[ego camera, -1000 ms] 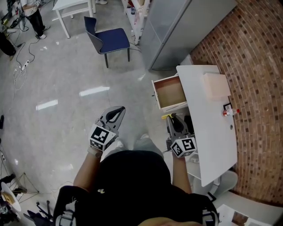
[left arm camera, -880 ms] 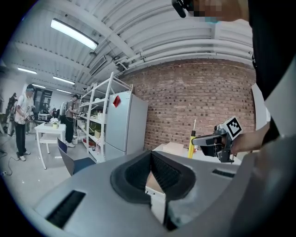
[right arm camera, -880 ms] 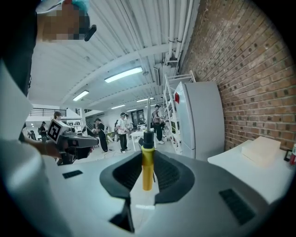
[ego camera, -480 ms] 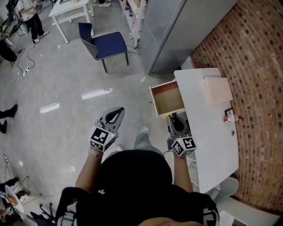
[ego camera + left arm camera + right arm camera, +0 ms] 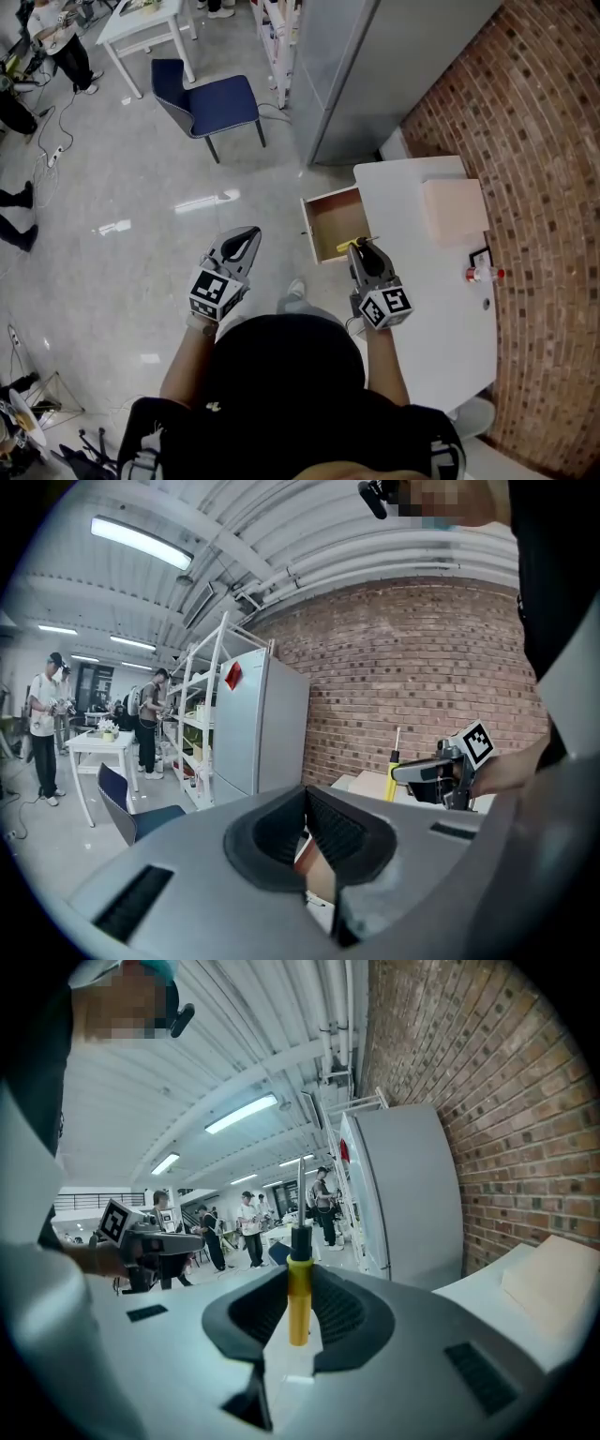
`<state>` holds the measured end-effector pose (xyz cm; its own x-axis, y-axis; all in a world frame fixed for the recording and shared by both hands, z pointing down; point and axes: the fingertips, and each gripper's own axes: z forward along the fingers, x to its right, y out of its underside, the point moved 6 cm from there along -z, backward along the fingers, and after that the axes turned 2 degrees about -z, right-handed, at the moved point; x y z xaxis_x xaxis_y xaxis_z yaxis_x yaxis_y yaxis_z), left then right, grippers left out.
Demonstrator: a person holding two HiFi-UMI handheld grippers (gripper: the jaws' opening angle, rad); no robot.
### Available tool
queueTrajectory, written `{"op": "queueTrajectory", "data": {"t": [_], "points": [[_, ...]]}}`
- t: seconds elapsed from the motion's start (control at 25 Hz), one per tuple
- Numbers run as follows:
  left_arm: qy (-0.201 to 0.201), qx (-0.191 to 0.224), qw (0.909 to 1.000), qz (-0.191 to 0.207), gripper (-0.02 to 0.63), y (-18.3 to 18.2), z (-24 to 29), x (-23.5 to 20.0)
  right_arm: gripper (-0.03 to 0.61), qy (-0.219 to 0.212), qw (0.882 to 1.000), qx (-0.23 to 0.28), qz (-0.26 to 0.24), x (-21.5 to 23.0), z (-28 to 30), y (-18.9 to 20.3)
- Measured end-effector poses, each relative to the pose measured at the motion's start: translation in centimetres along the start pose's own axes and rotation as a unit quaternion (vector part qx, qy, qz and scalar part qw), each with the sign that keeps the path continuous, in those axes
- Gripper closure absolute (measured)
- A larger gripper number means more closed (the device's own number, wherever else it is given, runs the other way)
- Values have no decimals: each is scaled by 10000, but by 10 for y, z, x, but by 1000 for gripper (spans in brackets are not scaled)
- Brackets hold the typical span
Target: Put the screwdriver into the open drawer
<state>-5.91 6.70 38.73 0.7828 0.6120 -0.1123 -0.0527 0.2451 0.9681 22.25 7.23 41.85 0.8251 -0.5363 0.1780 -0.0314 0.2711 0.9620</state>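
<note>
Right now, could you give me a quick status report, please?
Right gripper shut on screwdriver, held upright. Left gripper shut, empty. Open drawer just ahead, path clear.

- We wear a black top (image 5: 281,394) with short sleeves.
- Light grey trousers (image 5: 302,307) show just beyond it.
- Our left gripper (image 5: 247,234) and right gripper (image 5: 363,249) have grey shells and black ribbed pads.
- Each carries a white cube with black square markers: left cube (image 5: 214,292), right cube (image 5: 387,307).
</note>
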Motion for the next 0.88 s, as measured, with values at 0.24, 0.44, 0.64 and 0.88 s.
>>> {"op": "queueTrajectory", "data": {"t": [0.24,0.44,0.64,0.88], "points": [[-129,-94,9999,64,609,-8,38,16,495,-200,9998,-64,68,44,6,0],[-270,-193,9994,53,609,-7,56,24,495,-361,9991,-175,127,68,15,10],[-430,-370,9984,51,609,-3,63,23,495,-426,9982,-345,241,83,28,20],[-601,-569,9965,-91,609,9,59,5,495,-460,9955,-757,343,89,54,42]]}}
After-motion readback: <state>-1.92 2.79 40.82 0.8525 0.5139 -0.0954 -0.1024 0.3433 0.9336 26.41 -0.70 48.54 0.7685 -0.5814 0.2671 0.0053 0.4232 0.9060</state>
